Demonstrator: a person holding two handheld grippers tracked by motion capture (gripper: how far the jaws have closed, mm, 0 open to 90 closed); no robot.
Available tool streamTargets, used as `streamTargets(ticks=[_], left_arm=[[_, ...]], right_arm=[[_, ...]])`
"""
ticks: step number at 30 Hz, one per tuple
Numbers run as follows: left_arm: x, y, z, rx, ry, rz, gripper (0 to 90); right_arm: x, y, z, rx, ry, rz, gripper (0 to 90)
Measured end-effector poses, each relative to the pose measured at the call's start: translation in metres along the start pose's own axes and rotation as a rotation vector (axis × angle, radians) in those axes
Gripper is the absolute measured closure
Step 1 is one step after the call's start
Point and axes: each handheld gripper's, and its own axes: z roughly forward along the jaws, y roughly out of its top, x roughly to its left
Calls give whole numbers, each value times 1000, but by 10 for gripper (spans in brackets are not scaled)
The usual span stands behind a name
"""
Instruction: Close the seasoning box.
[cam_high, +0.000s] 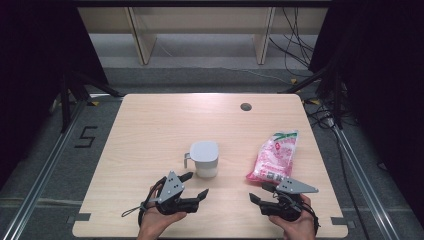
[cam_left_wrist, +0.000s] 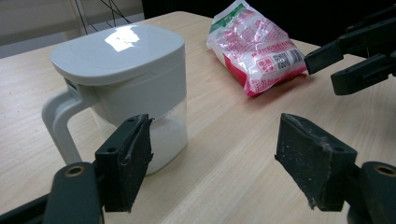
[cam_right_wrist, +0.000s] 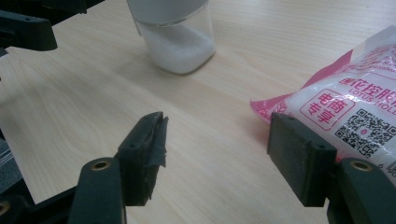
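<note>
Evenly lit from overhead, with a pale glare patch at the upper middle of the table (cam_high: 150, 130) and dark, murky frame sides. Bright glare on the container lid (cam_left_wrist: 122, 39) at upper left; soft shadows, slightly grainy close-ups.

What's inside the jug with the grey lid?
White grains, like sugar or salt, fill the bottom of the jug, seen through its clear wall. The grey lid and frosted upper wall cover the rest, so anything higher up is hidden.

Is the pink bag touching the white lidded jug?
Apart. The high view shows bare table between the pink bag and the white lidded jug; the left gripper view shows it too.
</note>
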Motion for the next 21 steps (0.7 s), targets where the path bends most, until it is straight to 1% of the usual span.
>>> streamTargets(ticks=[1, 2, 3, 4, 5, 6, 7, 8, 9, 10, 11, 12, 13, 14, 15, 16, 17, 18, 19, 20, 21], left_arm=[[0, -1, 1, -5, -11, 6, 259], [-1, -3, 1, 3, -1, -4, 258], [-2, -4, 1, 3, 1, -10, 258], [-2, -5, 1, 5, -4, -14, 257], [-2, -6, 1, 10, 7, -6, 257], [-2, -8, 1, 17, 10, -2, 257], [-3, -9, 3, 7, -1, -16, 256], [-4, -11, 2, 15, 8, -11, 256], [-5, -12, 2, 20, 8, -10, 255], [-6, -13, 3, 17, 3, -16, 254], [-6, -14, 3, 28, 11, -2, 254], [-8, -15, 4, 24, 7, -10, 254], [-7, -15, 5, 17, -2, 2, 252], [-9, -16, 4, 26, 6, -13, 251], [-10, -17, 5, 18, 2, -15, 251], [-10, -18, 4, 34, 11, 2, 251], [-12, -20, 6, 22, 1, -12, 250], [-13, -21, 5, 30, 5, -8, 250], [-13, -22, 5, 37, 7, -1, 249], [-15, -24, 5, 30, -3, -14, 249], [-15, -26, 6, 30, -6, -17, 249]], right_arm=[[0, 0, 0, -1, 1, 0, 372], [0, 0, 1, -3, -5, -16, 371], [2, 0, 0, 15, 1, 12, 370], [0, -1, 1, 10, 7, -17, 370], [2, 0, 1, 15, -1, 1, 369], [4, -1, 2, 12, 6, 14, 369], [4, -1, 2, 19, 0, 13, 368], [5, -1, 1, 18, 20, 20, 368], [5, -1, 1, 28, 9, 11, 367], [6, -1, 1, 33, 6, 20, 367], [5, -1, 2, 31, 9, 0, 366], [4, -2, 4, 20, 8, -11, 365], [5, -1, 2, 37, 38, -4, 364], [5, -2, 3, 37, 31, -12, 363], [8, -3, 2, 35, 21, 7, 362], [7, -3, 3, 31, 35, -10, 361], [10, -3, 3, 43, 34, 22, 360], [8, -3, 4, 44, 25, -21, 359], [9, -4, 4, 41, 39, -14, 358], [9, -4, 4, 50, 54, -7, 356], [9, -4, 4, 61, 53, -19, 355]])
